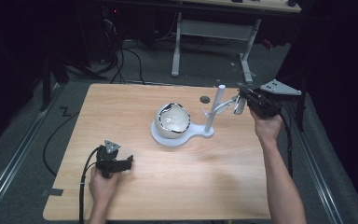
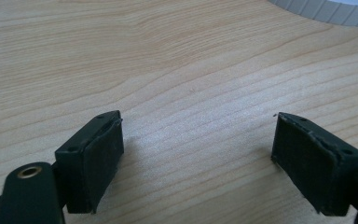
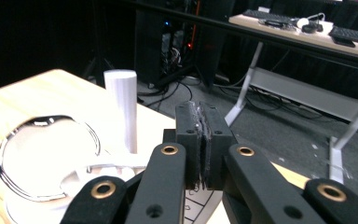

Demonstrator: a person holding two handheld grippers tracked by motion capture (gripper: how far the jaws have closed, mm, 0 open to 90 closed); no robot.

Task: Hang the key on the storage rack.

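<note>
A white stand (image 1: 209,122) sits mid-table with a round base, an upright post (image 3: 121,107) and a side arm. On its base rests a white bowl with a chrome rim (image 1: 172,119); the same bowl (image 3: 46,154) lies low at the left of the right gripper view. My right gripper (image 1: 241,96) is raised at the end of the stand's arm. The jaws of the right gripper (image 3: 204,116) are pressed together on a small white tag (image 1: 239,106) that sticks out below them. My left gripper (image 1: 129,161) rests on the table at the front left. That left gripper (image 2: 198,154) is open over bare wood.
The wooden table (image 1: 177,186) has a small dark hole (image 1: 205,99) behind the stand. The stand's ribbed base edge (image 2: 326,9) lies just ahead of the left gripper. A desk with white legs (image 1: 214,32) and cables stand on the floor beyond.
</note>
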